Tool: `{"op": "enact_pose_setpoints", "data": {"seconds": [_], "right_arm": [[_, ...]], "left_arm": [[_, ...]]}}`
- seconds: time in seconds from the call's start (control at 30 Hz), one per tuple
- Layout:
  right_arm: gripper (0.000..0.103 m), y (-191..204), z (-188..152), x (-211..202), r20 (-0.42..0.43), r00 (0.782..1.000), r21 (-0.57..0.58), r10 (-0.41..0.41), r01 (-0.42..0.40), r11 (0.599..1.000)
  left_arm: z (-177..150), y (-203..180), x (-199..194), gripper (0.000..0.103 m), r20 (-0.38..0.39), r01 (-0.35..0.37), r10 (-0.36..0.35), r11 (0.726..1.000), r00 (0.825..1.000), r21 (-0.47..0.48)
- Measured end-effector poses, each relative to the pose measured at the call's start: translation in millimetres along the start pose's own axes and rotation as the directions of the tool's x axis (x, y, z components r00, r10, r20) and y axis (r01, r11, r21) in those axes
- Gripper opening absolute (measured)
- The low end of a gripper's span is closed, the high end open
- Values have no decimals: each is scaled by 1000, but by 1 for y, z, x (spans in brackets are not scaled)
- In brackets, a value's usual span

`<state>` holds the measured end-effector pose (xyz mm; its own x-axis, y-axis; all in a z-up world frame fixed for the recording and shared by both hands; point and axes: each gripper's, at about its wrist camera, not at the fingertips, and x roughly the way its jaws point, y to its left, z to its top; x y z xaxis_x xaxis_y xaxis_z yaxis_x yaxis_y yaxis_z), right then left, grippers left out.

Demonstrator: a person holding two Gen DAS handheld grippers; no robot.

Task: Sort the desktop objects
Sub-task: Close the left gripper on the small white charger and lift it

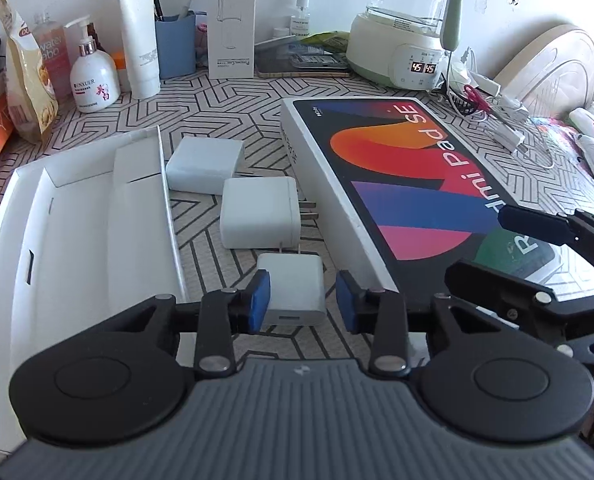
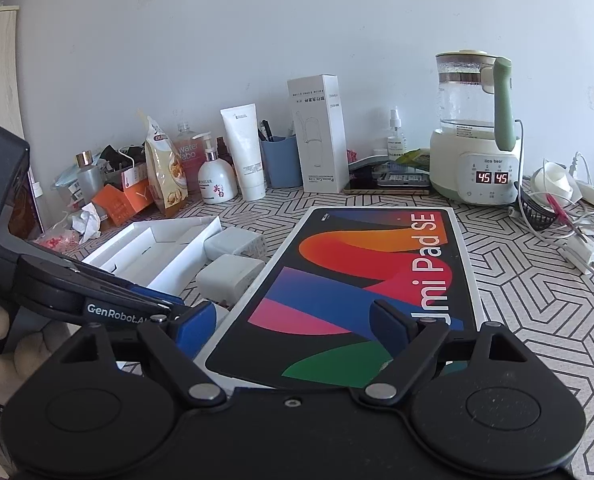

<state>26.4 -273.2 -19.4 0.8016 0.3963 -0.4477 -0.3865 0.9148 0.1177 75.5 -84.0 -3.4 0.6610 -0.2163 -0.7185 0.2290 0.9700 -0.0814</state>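
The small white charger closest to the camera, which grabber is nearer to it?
Left. The left gripper straddles the small white charger, fingers open on either side. The right gripper hovers over the tablet box beside it.

Tablecloth (image 1: 233, 92): black geometric line pattern on off-white. 3 chargers, all white (image 1: 205, 165) (image 1: 260, 213) (image 1: 295, 292). Open tray box (image 1: 85, 216): white. Pad box (image 1: 413, 184): black lid, orange, red, blue, pink and green waves, white sides. Gripper pads (image 1: 260, 300): blue. Kettle (image 2: 477, 152): cream base, green handle, red digits 45 45.
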Motion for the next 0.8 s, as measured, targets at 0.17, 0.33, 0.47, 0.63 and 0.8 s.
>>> {"op": "enact_pose_setpoints", "data": {"seconds": [0.17,0.33,0.47,0.63,0.8], "right_arm": [[88,2,0,5,-11,1000,-7,6,-6,1000],[88,5,1,8,-11,1000,-15,9,-9,1000],[90,9,1,6,-10,1000,-45,-12,11,999],[90,7,-1,1,-9,1000,-46,-21,20,999],[90,5,-1,2,-5,1000,-29,-18,18,999]], "left_arm": [[-1,2,3,41,-19,-29,29,1000,999,2],[-4,-4,13,57,-53,-12,14,999,999,41],[-4,-4,21,56,-60,3,-1,999,998,37],[0,1,22,47,-39,-21,22,999,999,31],[-2,-3,25,47,-46,-28,30,998,998,53]]}}
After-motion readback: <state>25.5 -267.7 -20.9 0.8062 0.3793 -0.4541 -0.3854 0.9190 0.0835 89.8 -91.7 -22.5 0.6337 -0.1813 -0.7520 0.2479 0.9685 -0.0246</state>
